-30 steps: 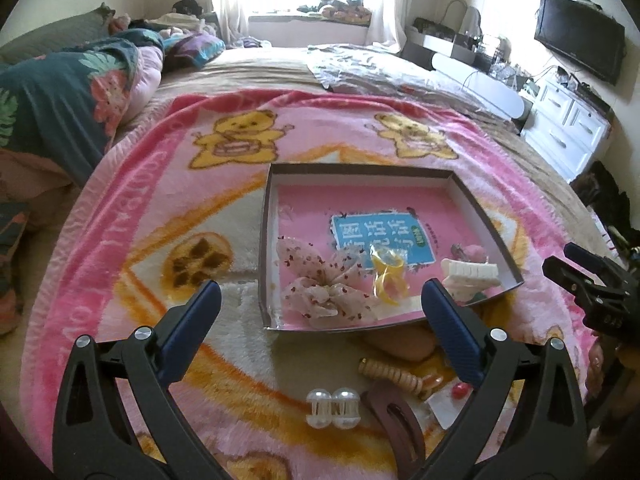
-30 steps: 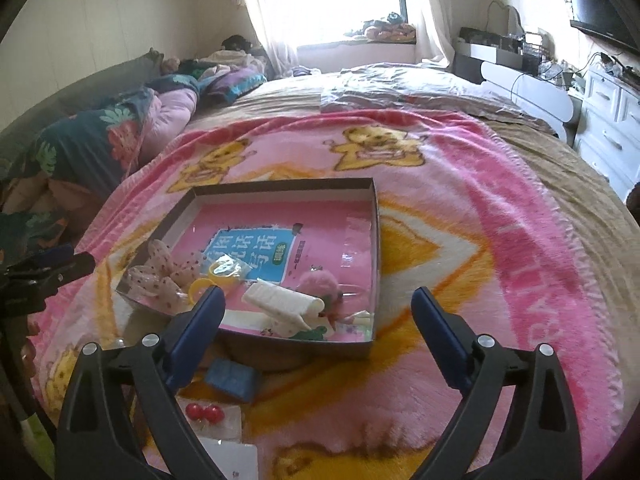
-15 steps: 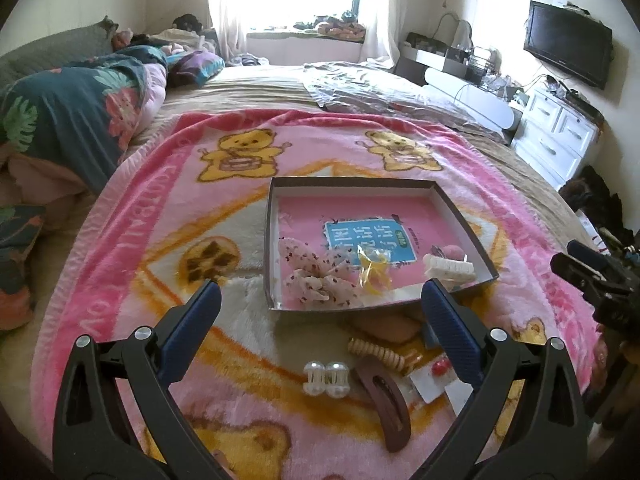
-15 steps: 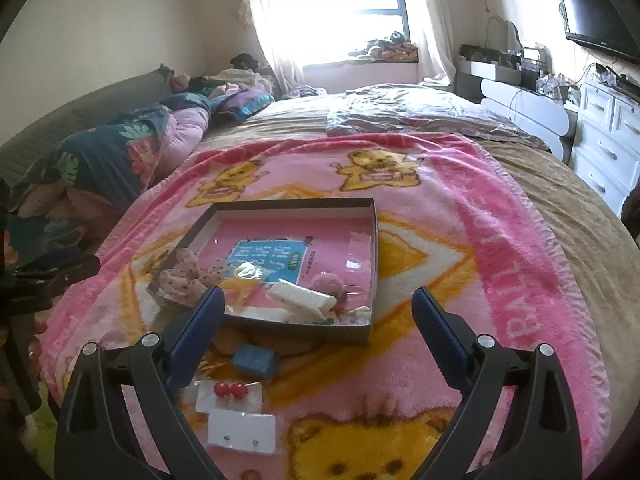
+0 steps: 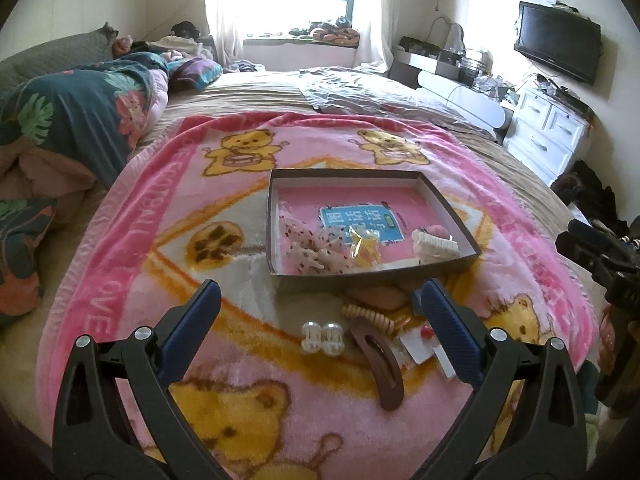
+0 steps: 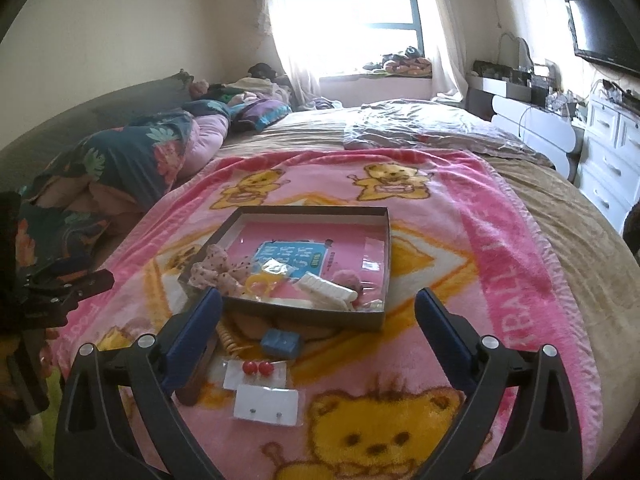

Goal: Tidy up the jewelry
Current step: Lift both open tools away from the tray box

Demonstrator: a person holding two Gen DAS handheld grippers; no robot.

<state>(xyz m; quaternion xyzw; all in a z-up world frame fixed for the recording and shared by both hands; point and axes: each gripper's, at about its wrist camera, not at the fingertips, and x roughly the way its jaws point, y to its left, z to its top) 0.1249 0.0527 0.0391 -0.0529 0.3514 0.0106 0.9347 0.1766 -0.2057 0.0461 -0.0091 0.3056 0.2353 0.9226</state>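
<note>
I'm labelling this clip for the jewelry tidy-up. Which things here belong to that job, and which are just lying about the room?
Belongs to the job:
shallow brown cardboard tray
long brown oval hair clip
pair of clear bead ornaments
white card with red ball earrings
white card with small studs
blue rectangular block

Just lying about:
black wall television
white drawer chest
floral dark quilt

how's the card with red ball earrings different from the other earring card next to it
The red earring card carries two round red balls; the white stud card shows only two tiny dark studs. The red earring card lies nearer the box, the white stud card nearer the camera. Both are pale cards lying flat on the pink blanket, outside the box.
</note>
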